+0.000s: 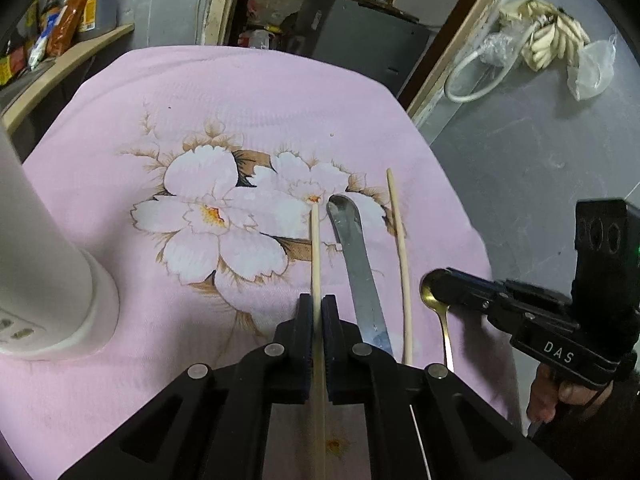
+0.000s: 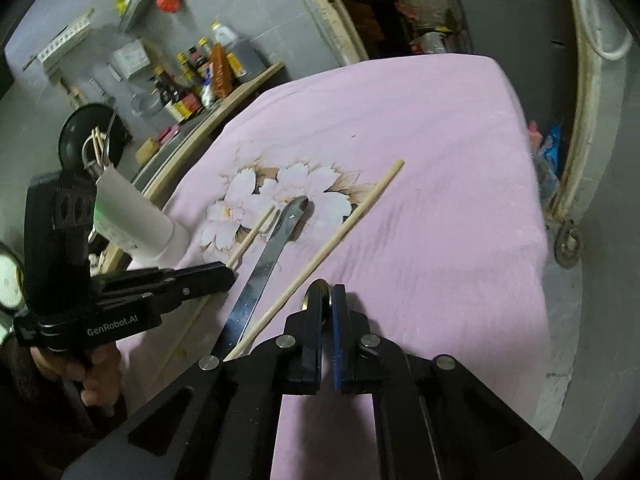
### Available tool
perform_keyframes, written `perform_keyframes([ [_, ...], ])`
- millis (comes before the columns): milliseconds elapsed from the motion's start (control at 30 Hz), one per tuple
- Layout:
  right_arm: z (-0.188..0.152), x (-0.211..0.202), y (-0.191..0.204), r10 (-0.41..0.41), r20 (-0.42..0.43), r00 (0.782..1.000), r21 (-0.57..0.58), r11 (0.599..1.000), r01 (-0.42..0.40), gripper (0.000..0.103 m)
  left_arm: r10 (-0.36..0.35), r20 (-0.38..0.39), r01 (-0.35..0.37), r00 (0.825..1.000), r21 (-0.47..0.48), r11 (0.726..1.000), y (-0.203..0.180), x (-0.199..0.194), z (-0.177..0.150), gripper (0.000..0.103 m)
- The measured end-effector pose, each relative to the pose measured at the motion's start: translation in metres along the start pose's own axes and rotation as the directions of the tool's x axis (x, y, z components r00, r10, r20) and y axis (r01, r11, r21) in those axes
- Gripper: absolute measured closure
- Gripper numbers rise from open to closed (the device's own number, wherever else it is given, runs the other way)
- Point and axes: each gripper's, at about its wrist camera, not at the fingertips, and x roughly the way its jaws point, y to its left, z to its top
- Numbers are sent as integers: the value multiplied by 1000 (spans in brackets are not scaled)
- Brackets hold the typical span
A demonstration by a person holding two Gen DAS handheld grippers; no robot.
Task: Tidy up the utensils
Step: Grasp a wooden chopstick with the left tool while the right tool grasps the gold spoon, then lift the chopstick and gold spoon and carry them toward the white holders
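Black fingers of the left gripper (image 1: 317, 308) are clenched on one chopstick (image 1: 315, 248), near the white holder (image 1: 44, 280) on the pink tabletop (image 1: 200, 92). Next come a knife (image 1: 356, 256), a second chopstick (image 1: 400, 248), then the right gripper (image 2: 329, 300), pinching a gold spoon (image 1: 432, 296). Both point down. Likely next: lift both and drop them into the holder.

"DAS" in white capitals on black body of right tongs (image 1: 436, 286), seen from left wrist view. "GenRobot.AI" in white on black body of left tongs (image 2: 230, 276), seen from right wrist view. Bottles on shelf (image 2: 188, 96) carry red and yellow labels, print too small to read. Nothing else legible.
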Motion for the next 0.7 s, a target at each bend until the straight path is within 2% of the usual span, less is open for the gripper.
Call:
perform_keyframes([
  [167, -9, -21, 17, -32, 69, 997, -1, 999, 32, 100, -37, 21, 37, 999, -8, 999, 2, -11, -10, 98],
  [433, -17, -47, 47, -102, 142, 985, 26, 995, 99, 100, -129, 89, 123, 988, 72, 990, -5, -54, -15, 98],
  [600, -15, -79, 85, -153, 247, 957, 13, 988, 155, 100, -173, 189, 156, 966, 103, 982, 6, -100, -8, 98],
  [700, -9, -96, 115, -172, 325, 930, -7, 983, 184, 100, -204, 267, 182, 942, 104, 978, 18, -134, 3, 98],
])
